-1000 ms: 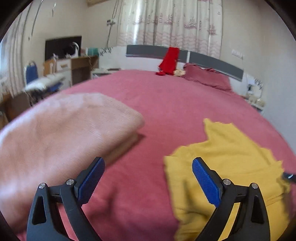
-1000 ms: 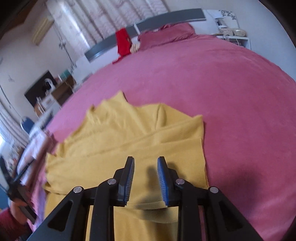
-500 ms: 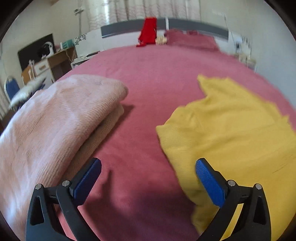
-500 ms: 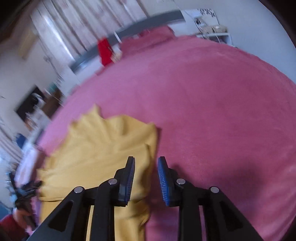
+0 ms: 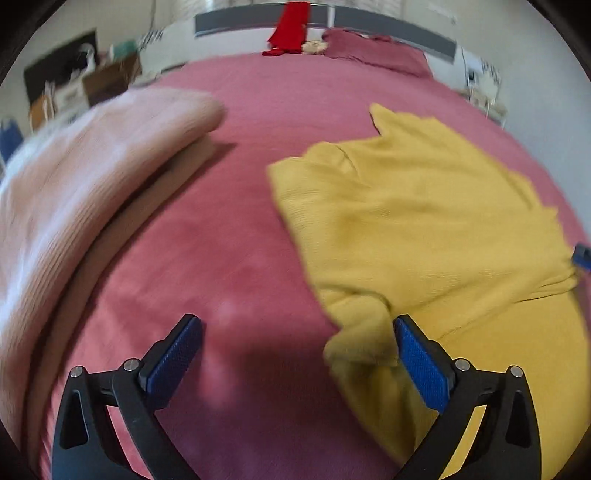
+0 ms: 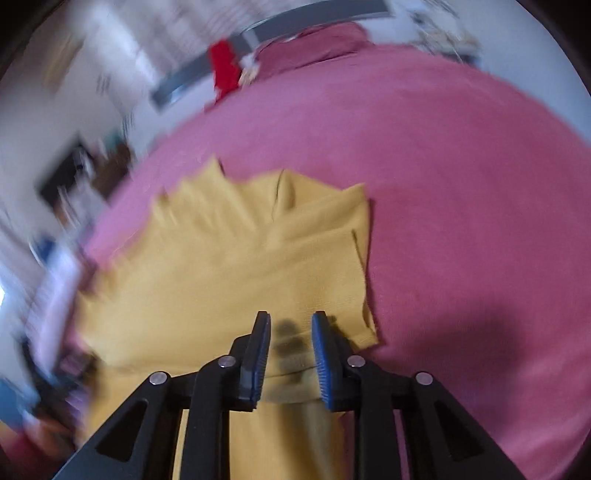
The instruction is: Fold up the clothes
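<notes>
Left wrist view: left gripper [image 5: 297,352] at 6 o'clock, jaws spread wide and released, blue pads [image 5: 173,360] apart over pink bedspread [image 5: 221,236]. Between the jaws only bedspread and, near the right pad, a bunched lower corner of yellow garment [image 5: 424,229]; no pad pressing on cloth. Yellow garment spread from centre toward 3 and 4 o'clock, flat on the bedspread, its pointed upper edge toward 1 o'clock, a folded layer with hem line running toward 4 o'clock. Folded pale pink knit [image 5: 96,173] at 9 to 10 o'clock, lying on a beige folded piece [image 5: 122,221], well apart from the yellow garment, bare bedspread between. Red cloth [image 5: 290,27] at 12 o'clock hung over grey headboard [image 5: 236,22]; maroon pillow [image 5: 373,51] just beside at 1 o'clock. Blue fingertip of the other gripper at the 3 o'clock edge, at the garment's edge. Desk with dark screen [image 5: 59,79] at 10 to 11 o'clock, blurred.

Right wrist view: right gripper [image 6: 290,354] at 6 o'clock, jaws narrowly parted, pads on either side of a folded edge of yellow garment [image 6: 229,258]; cloth seen through the gap, yet grasp or mere hover above the cloth not to be told, picture blurred. Garment filling centre to 8 o'clock, right edge folded over, corner at 4 o'clock of the gripper tips. Pink bedspread [image 6: 443,184] from 12 through 4 o'clock. Red cloth [image 6: 223,70] and headboard [image 6: 295,26] at 11 to 12 o'clock.
</notes>
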